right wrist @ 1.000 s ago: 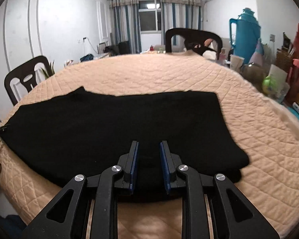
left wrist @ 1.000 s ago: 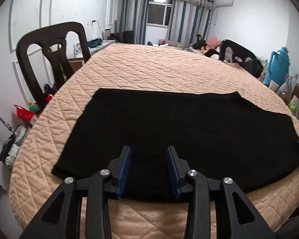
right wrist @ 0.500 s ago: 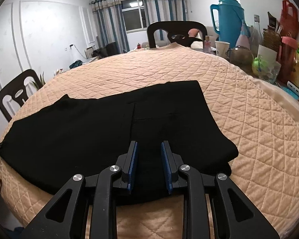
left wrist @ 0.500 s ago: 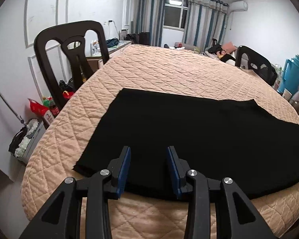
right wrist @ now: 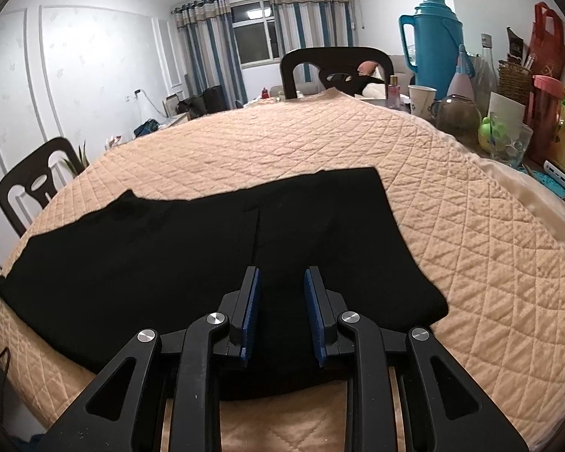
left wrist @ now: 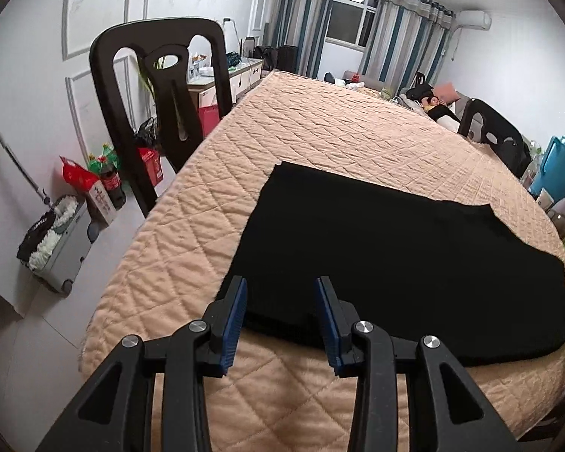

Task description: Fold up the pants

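Observation:
Black pants (left wrist: pixel 395 248) lie flat, folded lengthwise, on the peach quilted table cover (left wrist: pixel 320 132). My left gripper (left wrist: pixel 280 293) hovers open over the near left corner of the pants, the hem's edge showing below between the blue pads. Nothing is pinched there. In the right wrist view the pants (right wrist: pixel 169 248) stretch leftward. My right gripper (right wrist: pixel 281 282) hangs above their near edge toward the right end. Its jaws are easing apart, with only cloth beneath them and no grip.
A black chair (left wrist: pixel 158 94) stands at the table's left edge, with bottles, red bags and a mop bucket (left wrist: pixel 56 241) on the floor. Another chair (right wrist: pixel 335 71) is at the far side. A teal thermos (right wrist: pixel 433 37), cups and jars crowd the right.
My left gripper has slid left along the near edge, from mid-pants to the left corner. The right gripper's gap has widened slightly and its view has rolled a little.

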